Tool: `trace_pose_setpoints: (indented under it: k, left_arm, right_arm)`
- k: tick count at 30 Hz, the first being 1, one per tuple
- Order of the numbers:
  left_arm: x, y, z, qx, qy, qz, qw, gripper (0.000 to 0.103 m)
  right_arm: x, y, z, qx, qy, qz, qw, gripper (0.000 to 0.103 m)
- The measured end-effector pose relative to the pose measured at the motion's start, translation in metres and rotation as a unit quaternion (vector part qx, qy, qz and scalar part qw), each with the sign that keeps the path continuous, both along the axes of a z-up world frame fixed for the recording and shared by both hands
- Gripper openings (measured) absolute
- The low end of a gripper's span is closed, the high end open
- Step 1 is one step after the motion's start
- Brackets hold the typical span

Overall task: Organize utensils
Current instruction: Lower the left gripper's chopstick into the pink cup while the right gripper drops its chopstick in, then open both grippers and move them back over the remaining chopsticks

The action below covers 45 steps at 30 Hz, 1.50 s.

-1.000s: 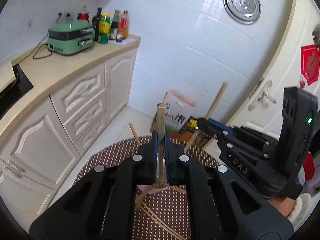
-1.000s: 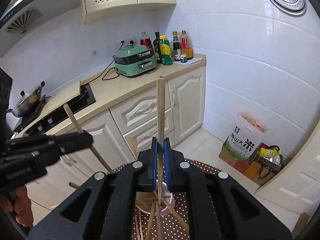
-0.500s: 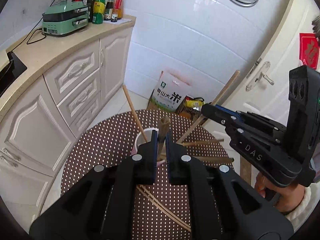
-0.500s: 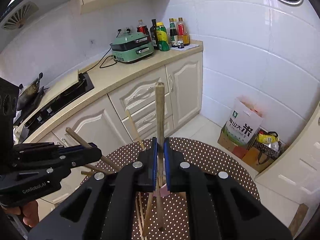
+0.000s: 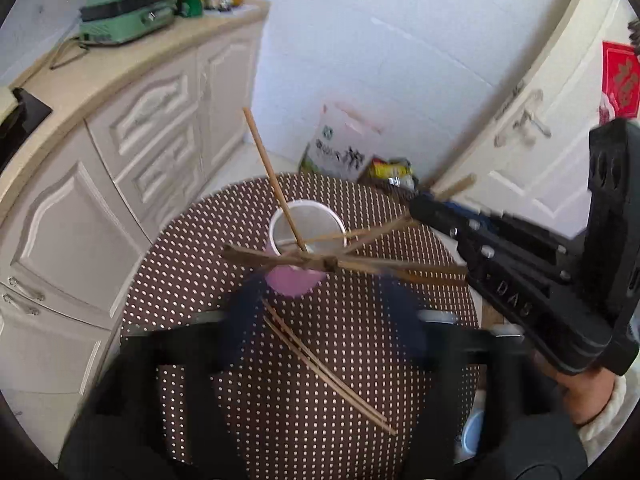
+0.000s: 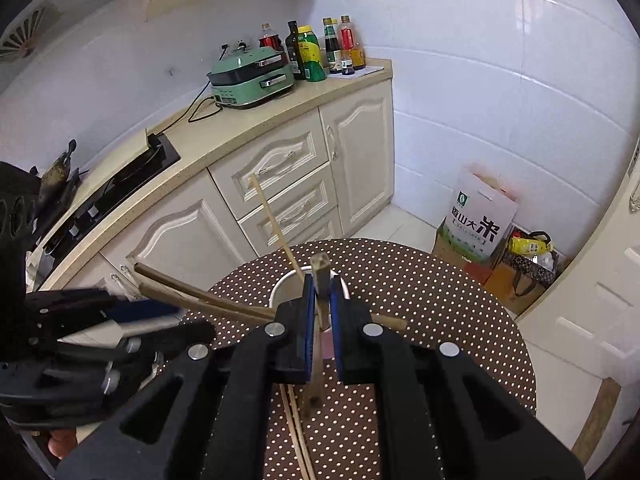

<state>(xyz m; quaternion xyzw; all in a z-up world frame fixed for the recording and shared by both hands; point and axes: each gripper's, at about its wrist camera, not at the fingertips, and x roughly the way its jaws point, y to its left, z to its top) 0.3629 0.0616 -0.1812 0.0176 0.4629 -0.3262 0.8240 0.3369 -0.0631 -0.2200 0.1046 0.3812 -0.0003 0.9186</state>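
The right gripper (image 6: 320, 308) pinched a chopstick (image 6: 320, 276) above the cup (image 5: 306, 240); the left gripper's (image 5: 320, 320) fingers were blurred, so its grip was unclear. The chopstick could snag crossed sticks and miss.

One pink-and-white plastic cup (image 5: 307, 236), one round brown polka-dot tabletop (image 5: 360, 360), two black hand-held grippers, one green electric cooker (image 6: 252, 78), about six sauce bottles (image 6: 316, 52), several wooden chopsticks (image 5: 328, 364), count unclear
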Motion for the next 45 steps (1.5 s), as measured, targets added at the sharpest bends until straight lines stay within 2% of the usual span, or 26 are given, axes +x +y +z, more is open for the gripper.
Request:
trace_pose_setpoints:
  k: [6,15,19,24,32,39,45]
  left_arm:
    - [-0.007,0.003,0.007,0.003,-0.007,-0.006,1.0,0.069]
    - [-0.016,0.024,0.007,0.006,-0.012,0.017,0.9998,0.069]
    - [-0.018,0.045,0.005,-0.009,-0.015,0.051,0.9986,0.069]
    - [-0.013,0.069,-0.013,-0.016,0.02,0.101,0.9945,0.069]
    - [-0.023,0.071,-0.046,0.002,0.05,0.116,0.992,0.069]
    - [-0.03,0.06,-0.077,0.018,0.092,0.114,0.9891,0.069]
    - [-0.032,0.052,-0.109,0.038,0.131,0.111,0.9845,0.069]
  right_arm:
    - [-0.012,0.003,0.007,0.005,-0.009,-0.011,1.0,0.008]
    - [-0.039,0.007,0.021,0.014,-0.031,-0.03,0.999,0.01]
    - [-0.06,0.008,0.028,0.007,-0.045,-0.043,0.998,0.017]
    - [-0.085,0.007,0.025,-0.003,-0.044,-0.059,0.997,0.021]
    - [-0.099,0.011,-0.012,0.004,0.008,-0.059,0.998,0.021]
    - [-0.091,0.027,-0.053,0.014,0.062,-0.025,0.998,0.021]
    - [-0.073,0.034,-0.099,0.043,0.122,0.01,0.992,0.021]
